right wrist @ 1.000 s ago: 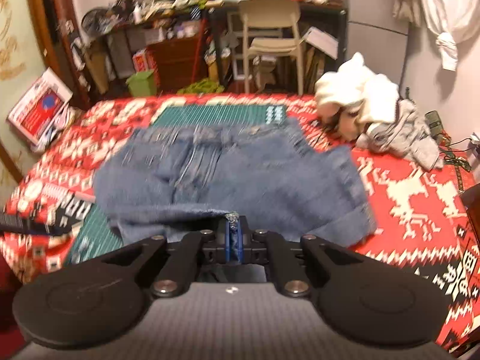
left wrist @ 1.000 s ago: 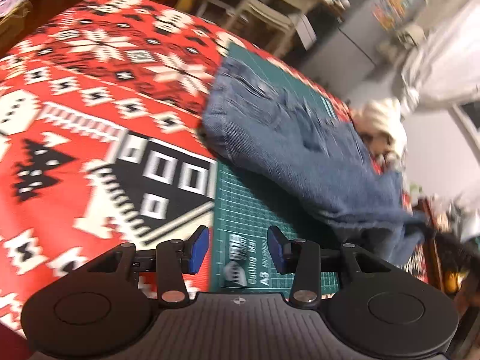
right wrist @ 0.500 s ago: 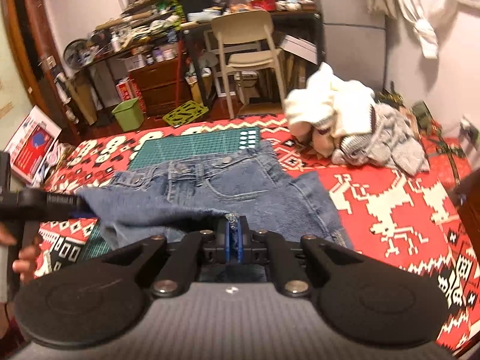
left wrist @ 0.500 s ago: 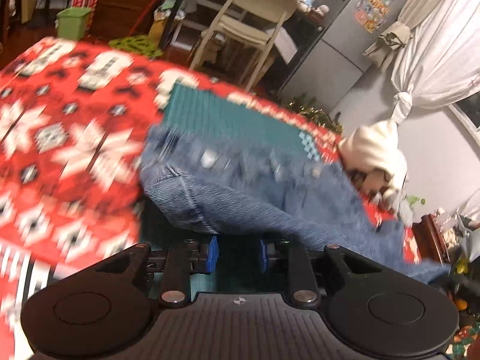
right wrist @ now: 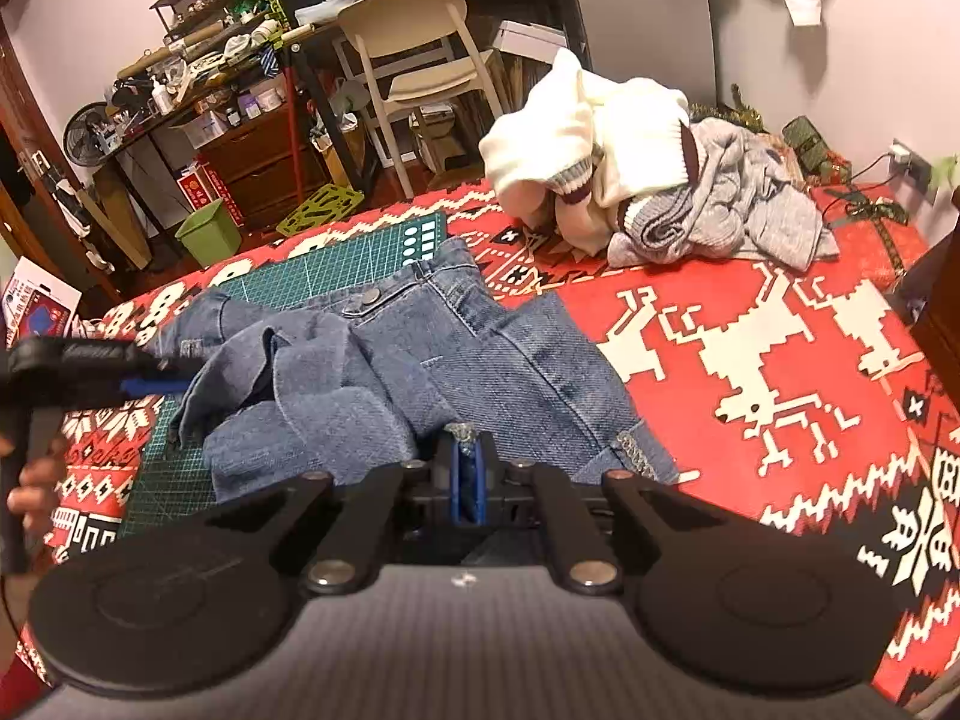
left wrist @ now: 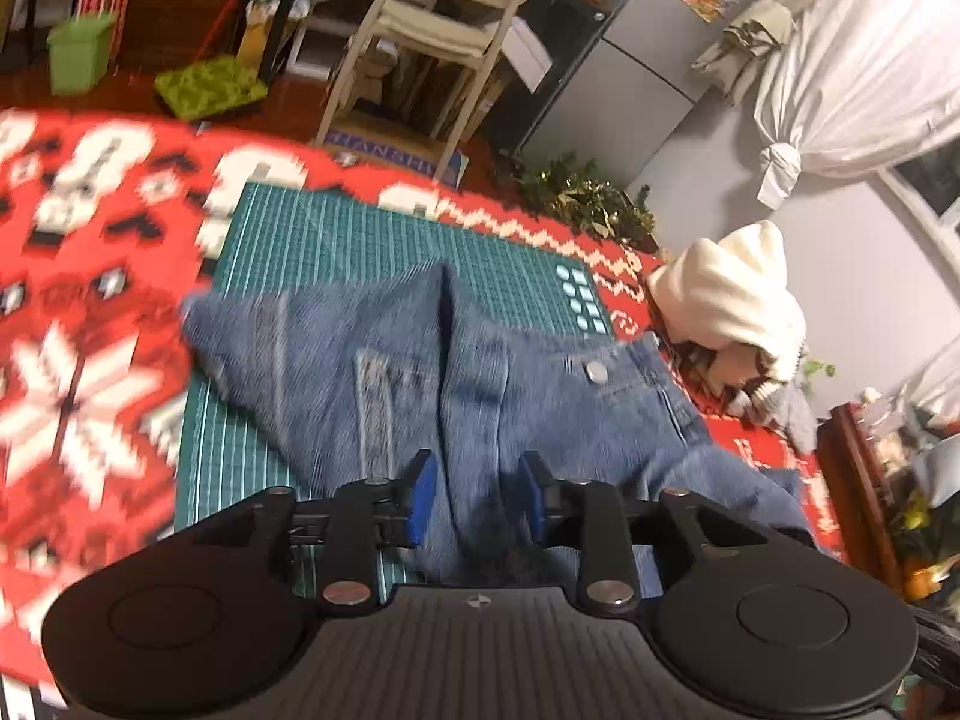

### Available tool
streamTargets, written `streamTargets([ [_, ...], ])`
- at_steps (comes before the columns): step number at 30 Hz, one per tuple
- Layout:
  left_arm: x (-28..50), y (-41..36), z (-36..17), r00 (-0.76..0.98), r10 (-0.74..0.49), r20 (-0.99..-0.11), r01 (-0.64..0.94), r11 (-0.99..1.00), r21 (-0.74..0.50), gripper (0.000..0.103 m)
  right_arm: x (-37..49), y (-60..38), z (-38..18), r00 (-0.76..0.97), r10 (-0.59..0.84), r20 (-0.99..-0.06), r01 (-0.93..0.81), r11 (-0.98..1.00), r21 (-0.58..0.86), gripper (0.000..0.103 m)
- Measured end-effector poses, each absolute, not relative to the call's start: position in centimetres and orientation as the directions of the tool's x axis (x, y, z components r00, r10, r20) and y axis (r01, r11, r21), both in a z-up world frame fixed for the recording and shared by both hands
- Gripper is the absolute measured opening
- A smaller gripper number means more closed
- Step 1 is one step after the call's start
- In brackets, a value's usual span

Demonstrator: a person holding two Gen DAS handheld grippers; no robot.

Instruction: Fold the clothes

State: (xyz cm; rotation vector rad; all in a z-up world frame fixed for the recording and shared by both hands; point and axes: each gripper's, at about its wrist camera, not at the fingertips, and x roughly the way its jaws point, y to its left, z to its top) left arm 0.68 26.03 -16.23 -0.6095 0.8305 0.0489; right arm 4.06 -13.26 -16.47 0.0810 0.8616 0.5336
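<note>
We had the jeans (right wrist: 456, 360) bunched on the green mat (left wrist: 336, 240) on the bed, our right hand-held gripper (right wrist: 467, 468) clamped on a hem and our left hand-held gripper (left wrist: 477, 495) parted around denim, thick, floppy cloth best gripped at seams.

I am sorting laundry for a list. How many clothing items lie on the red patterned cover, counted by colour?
Blue: 1, the blue denim jeans
White: 1, the cream knit sweater
Grey: 1, the grey knit garment
Total: 3
</note>
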Motion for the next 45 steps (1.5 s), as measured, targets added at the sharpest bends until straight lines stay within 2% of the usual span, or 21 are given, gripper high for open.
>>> streamTargets([
  [4,-1.2,26.6,-17.3,0.68,-0.293,-0.672,-0.282,0.742,-0.609,0.041,4.2,-13.4,-16.9,0.527,0.486,-0.697,-0.417,0.863,0.287,0.006],
  [7,-1.5,26.9,-18.7,0.669,-0.342,-0.66,-0.325,0.664,-0.674,0.044,4.0,-13.5,-16.8,0.524,0.491,-0.696,-0.419,0.86,0.291,0.006],
  [14,-1.9,27.5,-20.4,0.695,-0.404,-0.595,-0.364,0.516,-0.776,0.045,3.3,-13.3,-16.6,0.521,0.504,-0.688,-0.426,0.853,0.302,0.006],
  [15,-1.9,27.6,-20.7,0.699,-0.412,-0.585,-0.369,0.493,-0.788,0.044,3.2,-13.3,-16.6,0.52,0.508,-0.686,-0.429,0.85,0.305,0.006],
  [16,-2.0,27.6,-21.0,0.703,-0.419,-0.574,-0.373,0.47,-0.8,0.037,3.0,-13.2,-16.5,0.52,0.511,-0.685,-0.433,0.848,0.304,0.006],
  [17,-2.1,27.7,-21.0,0.707,-0.418,-0.571,-0.378,0.459,-0.804,0.032,2.9,-13.2,-16.4,0.521,0.513,-0.683,-0.441,0.846,0.299,0.006],
  [18,-2.3,27.6,-20.8,0.71,-0.405,-0.576,-0.382,0.466,-0.798,0.023,2.7,-13.1,-16.2,0.522,0.514,-0.681,-0.451,0.844,0.292,0.006],
  [19,-2.6,27.6,-20.4,0.714,-0.391,-0.58,-0.384,0.474,-0.793,0.019,2.5,-13.0,-16.0,0.523,0.517,-0.678,-0.461,0.84,0.285,0.006],
  [26,-7.2,30.4,-15.1,0.792,-0.323,-0.518,-0.343,0.467,-0.815,0.014,-0.6,-12.1,-13.3,0.574,0.525,-0.628,-0.588,0.799,0.131,0.006],
  [31,-12.1,33.6,-10.7,0.843,-0.259,-0.471,-0.3,0.5,-0.812,0.014,-4.6,-10.2,-11.6,0.557,0.596,-0.579,-0.73,0.683,0.001,0.005],
  [36,-17.3,35.9,-10.5,0.84,-0.193,-0.506,-0.366,0.487,-0.793,0.014,-9.3,-7.7,-11.8,0.474,0.647,-0.597,-0.841,0.534,-0.089,0.005],
  [39,-20.4,36.7,-12.1,0.831,-0.171,-0.53,-0.412,0.452,-0.791,0.014,-11.0,-6.2,-13.4,0.364,0.642,-0.674,-0.874,0.486,-0.01,0.006],
  [42,-22.6,36.8,-13.6,0.814,-0.157,-0.56,-0.456,0.426,-0.782,0.014,-12.2,-4.8,-15.5,0.272,0.614,-0.741,-0.88,0.471,0.067,0.012],
  [45,-23.9,36.7,-15.1,0.794,-0.148,-0.59,-0.496,0.404,-0.769,0.014,-12.7,-4.0,-16.6,0.205,0.597,-0.775,-0.878,0.462,0.123,0.026],
])
